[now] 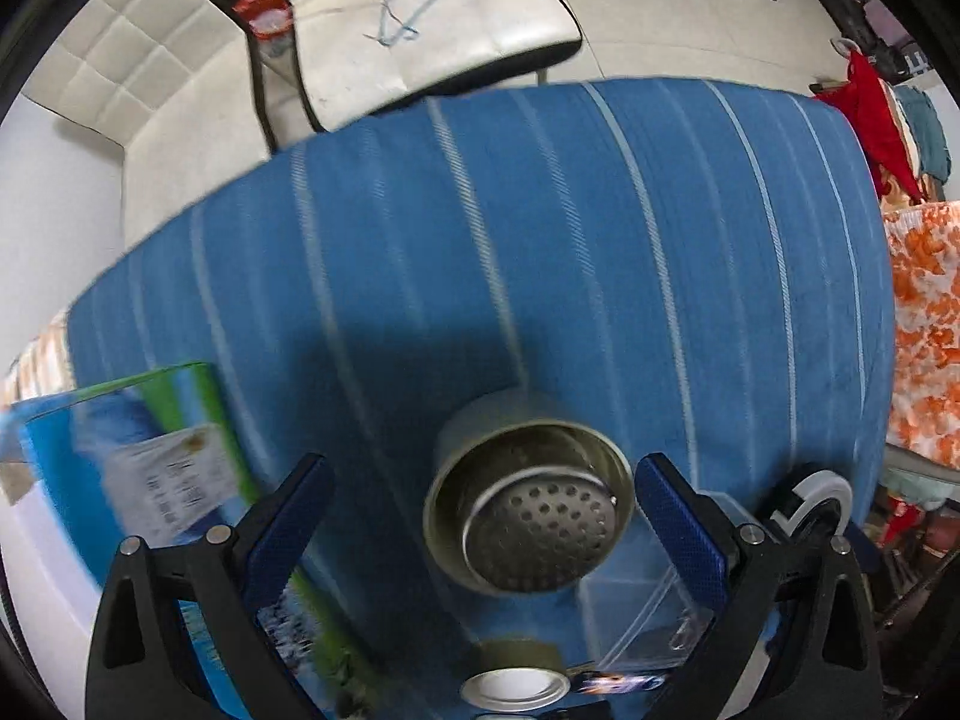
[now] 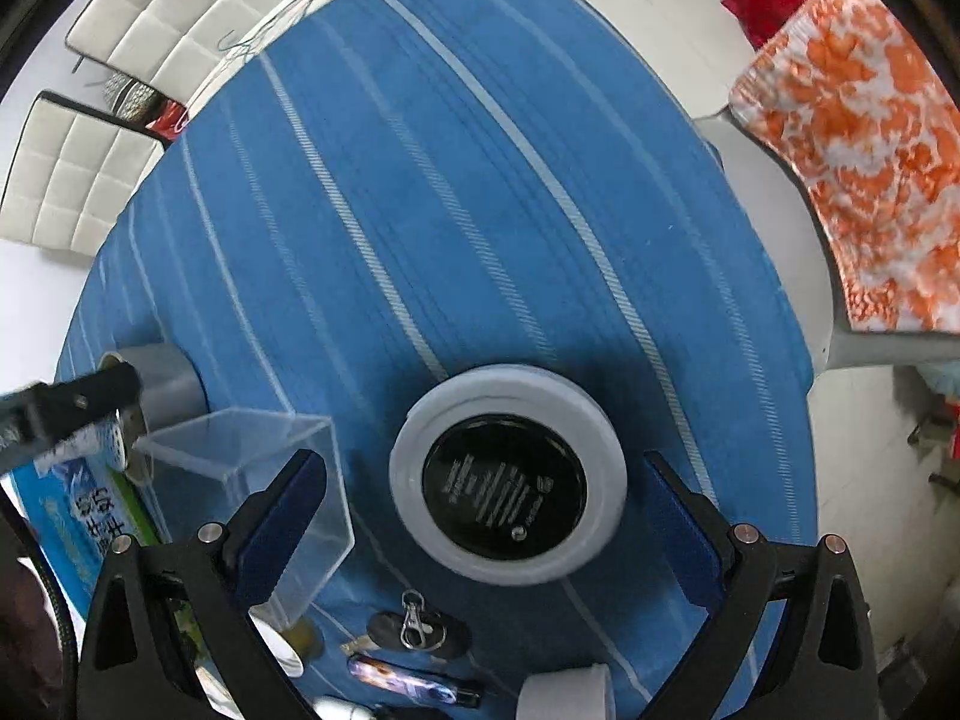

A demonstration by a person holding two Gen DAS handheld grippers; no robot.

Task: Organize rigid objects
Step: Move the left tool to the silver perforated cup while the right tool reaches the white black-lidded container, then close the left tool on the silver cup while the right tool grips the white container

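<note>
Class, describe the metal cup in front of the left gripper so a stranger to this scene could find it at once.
Start at the blue striped cloth covering the table. Near its close edge, between the open left gripper fingers, the metal cup lies on its side beside a clear plastic box. Unlike anything nearby, its open mouth shows a perforated strainer inside.

A table covered by a blue cloth with pale stripes (image 1: 540, 252) filled most of both views. Beyond its far edge stood white quilted chairs with dark frames (image 1: 456, 30), on a pale tiled floor (image 1: 690, 30). An orange-and-white patterned fabric (image 2: 858, 144) hung at the right, over what may have been a grey chair. Red clothing (image 1: 876, 114) hung farther back.
</note>
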